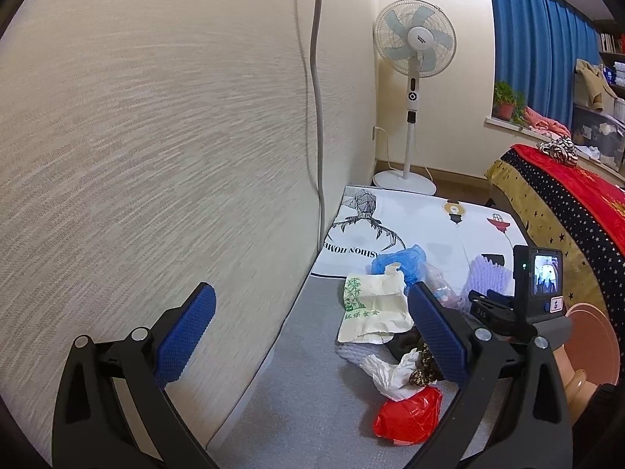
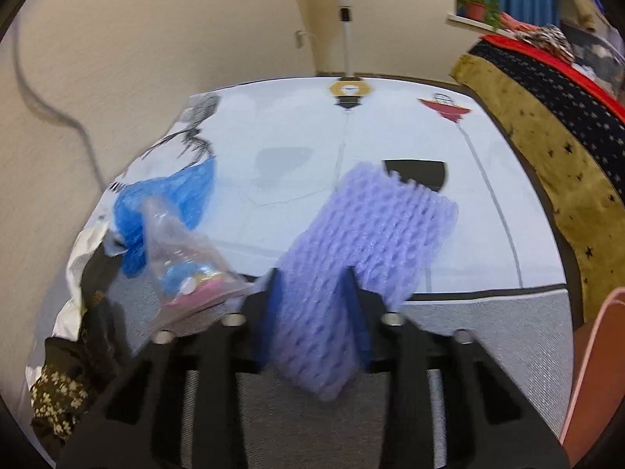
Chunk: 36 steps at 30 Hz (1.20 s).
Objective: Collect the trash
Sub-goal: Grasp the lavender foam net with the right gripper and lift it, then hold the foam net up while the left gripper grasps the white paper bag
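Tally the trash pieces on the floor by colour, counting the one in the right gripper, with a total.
Blue bag: 1
Red bag: 1
Purple foam net, in the right gripper: 1
Clear bag: 1
White bag: 1
Cream paper bag: 1
White foam net: 1
Dark patterned piece: 1
Total: 8

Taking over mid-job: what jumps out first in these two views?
The right claw is closed on a purple foam net sleeve, dead centre in its own view. Left of it on the floor lies a trash heap: blue plastic bag, paper bag printed with green bamboo, red plastic bag. The left claw is open, holding nothing.
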Tool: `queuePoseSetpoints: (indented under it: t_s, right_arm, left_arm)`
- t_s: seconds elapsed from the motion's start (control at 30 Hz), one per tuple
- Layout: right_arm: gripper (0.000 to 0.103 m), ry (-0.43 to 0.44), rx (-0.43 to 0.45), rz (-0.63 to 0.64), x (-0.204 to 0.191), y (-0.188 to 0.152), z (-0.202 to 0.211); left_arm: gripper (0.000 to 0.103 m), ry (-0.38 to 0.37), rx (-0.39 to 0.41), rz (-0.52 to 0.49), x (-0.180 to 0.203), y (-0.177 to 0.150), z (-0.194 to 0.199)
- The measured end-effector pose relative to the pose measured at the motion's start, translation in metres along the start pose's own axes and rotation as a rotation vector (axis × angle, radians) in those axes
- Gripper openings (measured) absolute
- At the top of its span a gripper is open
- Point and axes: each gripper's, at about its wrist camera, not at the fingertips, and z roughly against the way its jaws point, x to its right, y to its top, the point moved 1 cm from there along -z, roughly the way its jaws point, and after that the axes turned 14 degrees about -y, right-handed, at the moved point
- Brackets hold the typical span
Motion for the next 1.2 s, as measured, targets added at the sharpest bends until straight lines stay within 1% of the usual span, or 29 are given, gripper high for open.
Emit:
queuePoseSetpoints:
  t_s: [0.03,0.07,0.13,0.2,0.37,0.53,0.6,0.73,0.77,0.83,0.93,1.0,1.03,1.07,1.1,1.2]
  right_arm:
    - [0.012,0.005,0.008,0.013,-0.003,0.0,0.002]
    - [0.01,0.009,0.014,0.021,-0.004,0.0,0.003]
    - [0.008,0.013,0.031,0.021,-0.004,-0.001,0.006]
    - [0.008,0.012,0.06,0.004,-0.001,0.0,0.011]
    - [0.008,0.004,0.139,0.017,0.003,0.008,0.031]
    - [0.008,0.026,0.178,0.002,0.014,0.02,0.061]
    - [0.008,0.029,0.196,0.011,0.018,0.024,0.079]
    - [0.008,0.037,0.23,0.02,0.03,0.027,0.128]
    - [0.008,0.037,0.236,0.022,0.034,0.026,0.141]
    - [0.008,0.031,0.242,0.036,0.04,0.022,0.164]
    - [0.008,0.037,0.241,0.024,0.052,0.013,0.188]
    - [0.008,0.047,0.237,-0.003,0.064,0.004,0.199]
    - [0.008,0.046,0.239,-0.014,0.068,0.001,0.2]
    - [0.008,0.041,0.241,-0.023,0.073,-0.002,0.202]
    - [0.008,0.04,0.239,-0.027,0.076,-0.004,0.202]
    - [0.008,0.04,0.218,-0.033,0.083,-0.008,0.193]
  left_arm:
    - [0.095,0.0,0.0,0.0,0.0,0.0,-0.001]
    - [0.095,0.0,0.0,0.0,0.0,0.0,-0.001]
    - [0.095,0.0,0.0,-0.001,0.0,0.0,-0.001]
    - [0.095,0.001,0.002,-0.002,0.001,0.0,0.0]
    - [0.095,0.003,0.008,-0.009,0.001,0.0,0.001]
    - [0.095,0.009,0.027,-0.017,0.003,0.003,0.003]
    - [0.095,0.013,0.039,-0.022,0.004,0.004,0.003]
    - [0.095,0.021,0.086,-0.027,0.009,0.007,0.002]
    - [0.095,0.013,0.089,-0.022,0.009,0.008,0.001]
    - [0.095,-0.035,0.095,0.001,0.012,0.009,-0.004]
    - [0.095,-0.096,0.098,0.021,0.015,0.014,-0.026]
    - [0.095,-0.143,0.097,0.005,0.019,0.015,-0.046]
    - [0.095,-0.176,0.071,-0.016,0.022,0.012,-0.063]
    - [0.095,-0.192,0.045,-0.036,0.025,0.009,-0.076]
    - [0.095,-0.198,0.004,-0.056,0.027,0.003,-0.096]
    - [0.095,-0.21,-0.046,-0.094,0.031,-0.011,-0.128]
